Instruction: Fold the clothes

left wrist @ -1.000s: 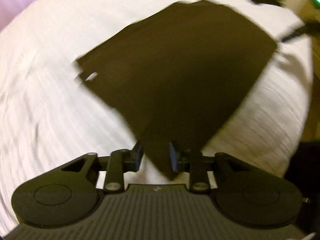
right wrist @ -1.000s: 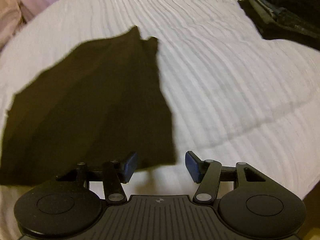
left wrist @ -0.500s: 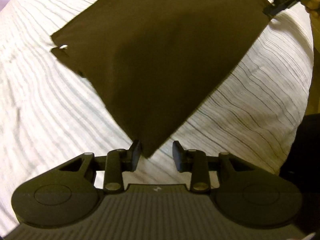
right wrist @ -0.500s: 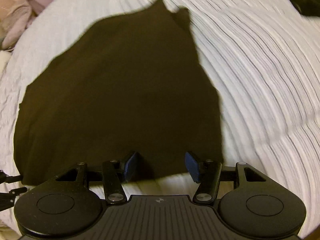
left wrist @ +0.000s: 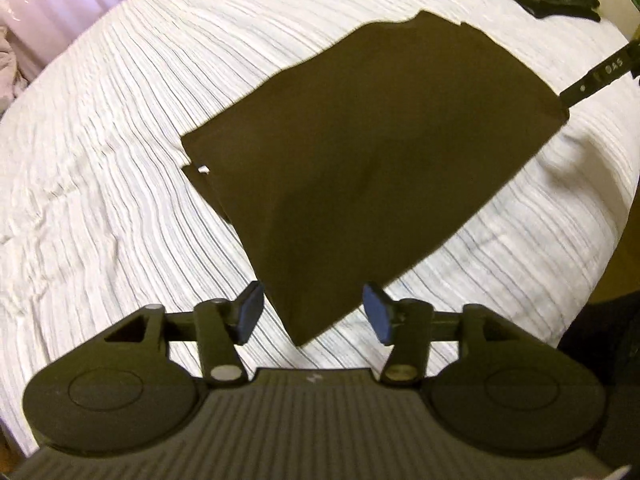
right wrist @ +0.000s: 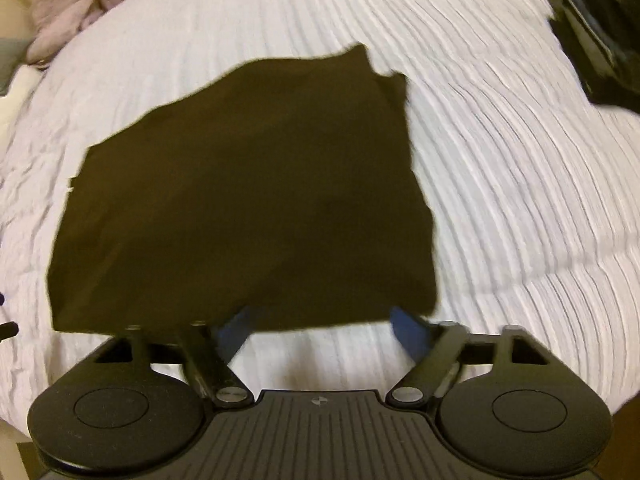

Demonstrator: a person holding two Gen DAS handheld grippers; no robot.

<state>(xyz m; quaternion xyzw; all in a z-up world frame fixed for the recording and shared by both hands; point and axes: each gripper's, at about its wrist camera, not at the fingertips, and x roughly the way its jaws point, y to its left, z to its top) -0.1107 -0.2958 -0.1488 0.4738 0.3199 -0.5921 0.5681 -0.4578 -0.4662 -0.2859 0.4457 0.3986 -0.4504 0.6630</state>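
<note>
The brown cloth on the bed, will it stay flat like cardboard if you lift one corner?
Probably not. The brown cloth lies thin and limp on the ridged bedspread, so it would likely droop. Its folded layers show at one edge, so they may slide apart. It looks light.

Bare white bedspread [left wrist: 112, 168] lies open to the left of and beyond the flat dark garment [left wrist: 360, 160], giving low passage on those sides. A dark folded pile [right wrist: 600, 40] occupies the far right corner; pink bedding [right wrist: 64, 12] bounds the far left edge.
</note>
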